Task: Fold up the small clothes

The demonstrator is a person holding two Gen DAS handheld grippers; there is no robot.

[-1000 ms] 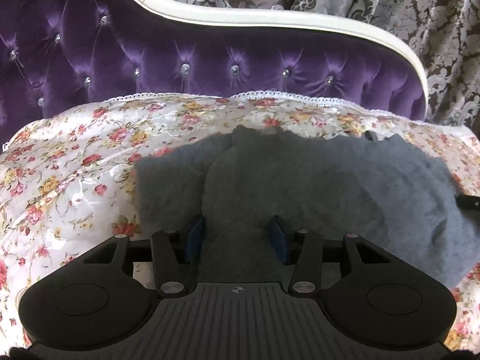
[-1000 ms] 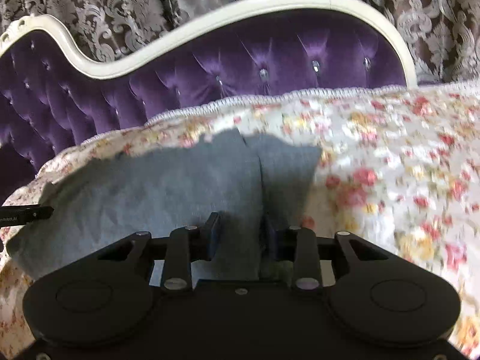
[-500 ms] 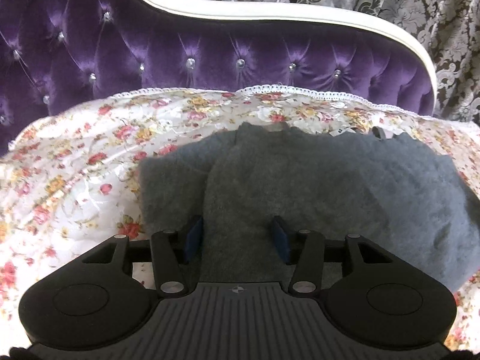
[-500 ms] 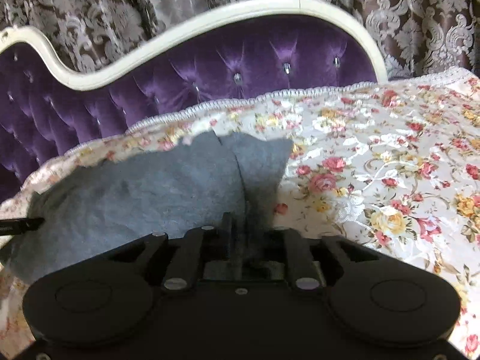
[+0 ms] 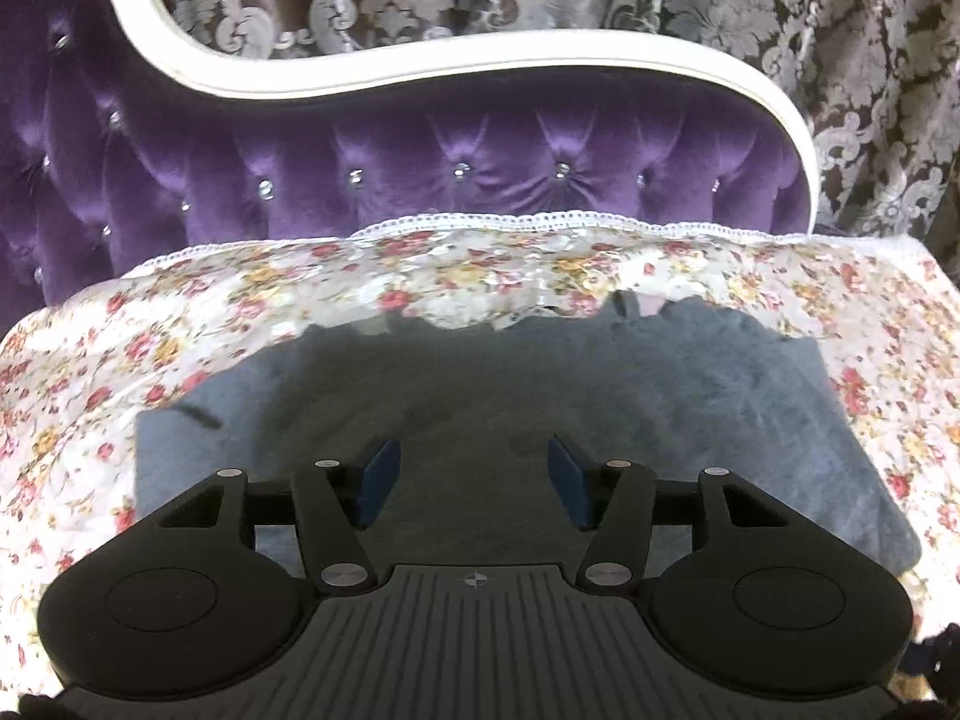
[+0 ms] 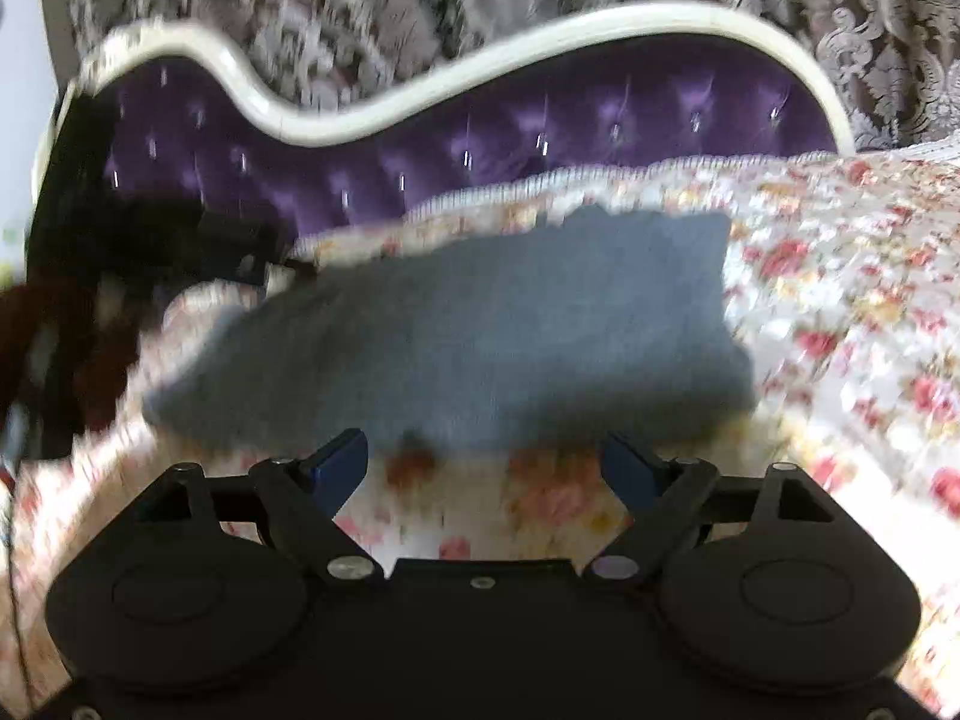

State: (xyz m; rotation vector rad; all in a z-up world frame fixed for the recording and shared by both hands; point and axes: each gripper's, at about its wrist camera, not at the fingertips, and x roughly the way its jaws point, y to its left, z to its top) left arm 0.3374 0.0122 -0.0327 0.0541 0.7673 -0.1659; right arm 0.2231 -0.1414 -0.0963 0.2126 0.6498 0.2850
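A grey knitted garment (image 5: 510, 396) lies flat on the floral bedspread (image 5: 180, 336), folded into a rough rectangle. My left gripper (image 5: 474, 474) is open, its blue pads (image 5: 378, 474) spread just above the garment's near part, holding nothing. In the right wrist view the same garment (image 6: 480, 336) lies ahead, blurred by motion. My right gripper (image 6: 486, 468) is open and empty, just short of the garment's near edge, over the bedspread (image 6: 840, 312).
A purple tufted headboard (image 5: 480, 162) with a white rim stands behind the bed, patterned curtains (image 5: 840, 30) behind it. In the right wrist view a dark shape, the other gripper and arm (image 6: 90, 276), sits at the far left.
Both grippers have opened and let go of the garment. The garment now lies flatter and folded. The right gripper has pulled back off it; its view is blurred by motion.
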